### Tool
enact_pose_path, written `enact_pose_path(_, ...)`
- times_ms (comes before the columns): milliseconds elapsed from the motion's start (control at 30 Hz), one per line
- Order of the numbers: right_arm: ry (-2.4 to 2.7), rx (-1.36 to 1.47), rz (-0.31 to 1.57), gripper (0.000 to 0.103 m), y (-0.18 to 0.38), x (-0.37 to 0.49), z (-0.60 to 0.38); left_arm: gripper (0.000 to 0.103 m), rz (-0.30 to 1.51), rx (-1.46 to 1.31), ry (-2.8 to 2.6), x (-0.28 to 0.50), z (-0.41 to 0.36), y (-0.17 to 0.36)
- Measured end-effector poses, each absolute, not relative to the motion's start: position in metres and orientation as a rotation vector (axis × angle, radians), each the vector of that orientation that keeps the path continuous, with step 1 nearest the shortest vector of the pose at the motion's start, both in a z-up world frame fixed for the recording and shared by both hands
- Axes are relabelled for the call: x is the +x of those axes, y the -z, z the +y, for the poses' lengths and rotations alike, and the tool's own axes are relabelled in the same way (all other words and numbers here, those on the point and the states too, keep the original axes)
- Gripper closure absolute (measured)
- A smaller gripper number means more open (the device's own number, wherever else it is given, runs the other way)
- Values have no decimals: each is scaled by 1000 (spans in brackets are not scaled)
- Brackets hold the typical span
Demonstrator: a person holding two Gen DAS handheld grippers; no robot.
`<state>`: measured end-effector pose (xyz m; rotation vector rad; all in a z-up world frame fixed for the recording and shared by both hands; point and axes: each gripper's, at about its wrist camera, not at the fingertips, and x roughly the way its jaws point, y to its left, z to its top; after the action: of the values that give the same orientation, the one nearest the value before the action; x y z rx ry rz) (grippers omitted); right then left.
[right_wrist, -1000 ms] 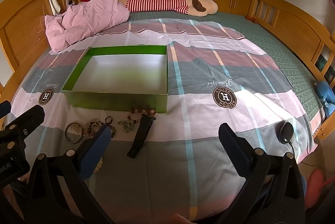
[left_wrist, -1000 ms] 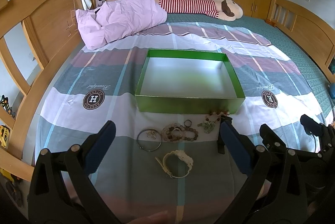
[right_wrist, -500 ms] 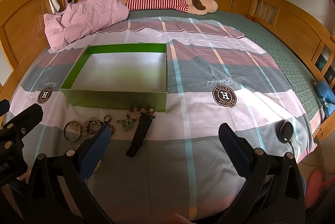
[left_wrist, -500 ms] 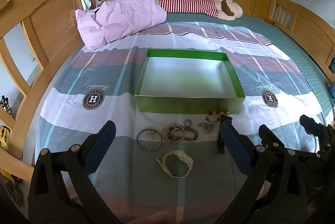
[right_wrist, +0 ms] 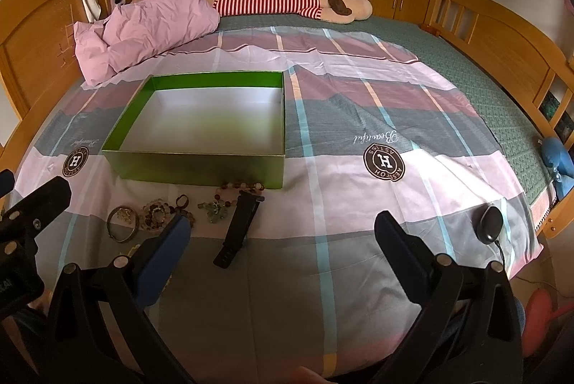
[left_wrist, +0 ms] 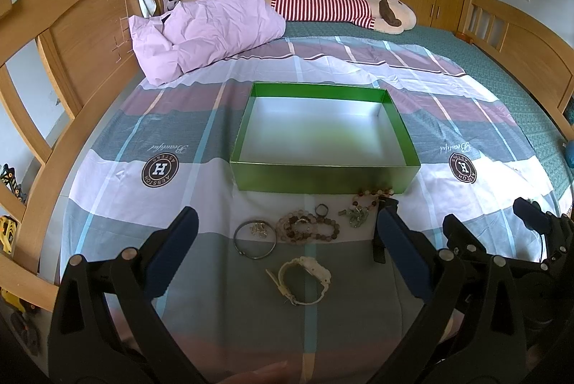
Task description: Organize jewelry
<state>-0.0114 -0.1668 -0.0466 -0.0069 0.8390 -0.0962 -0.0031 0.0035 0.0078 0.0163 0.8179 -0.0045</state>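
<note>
An empty green box (left_wrist: 323, 176) (right_wrist: 201, 168) sits on the bed. Jewelry lies in front of it: a metal bangle (left_wrist: 254, 239) (right_wrist: 123, 228), a bead bracelet (left_wrist: 306, 228) (right_wrist: 158, 210), a small ring (left_wrist: 321, 209), a beaded string with a green pendant (left_wrist: 360, 204) (right_wrist: 219, 204), a white watch (left_wrist: 305, 280) and a black watch band (right_wrist: 238, 228). My left gripper (left_wrist: 285, 251) is open above the near jewelry. My right gripper (right_wrist: 283, 249) is open and empty, right of the band.
The striped bedspread (right_wrist: 358, 204) covers the bed. A pink pillow (left_wrist: 204, 28) and a striped plush toy (left_wrist: 340, 7) lie at the far side. A black mouse (right_wrist: 488, 224) sits at the bed's right edge. Wooden bed frames (left_wrist: 71, 36) stand on both sides.
Both grippers have drifted slightly; the right one has moved a little forward and right. Nothing was taken hold of or let go.
</note>
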Motion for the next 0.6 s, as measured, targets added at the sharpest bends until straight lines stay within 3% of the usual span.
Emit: enact_pose_path(600,98,-6,839,3,47,-11,-167,4,821,18,5,-3,3,-5)
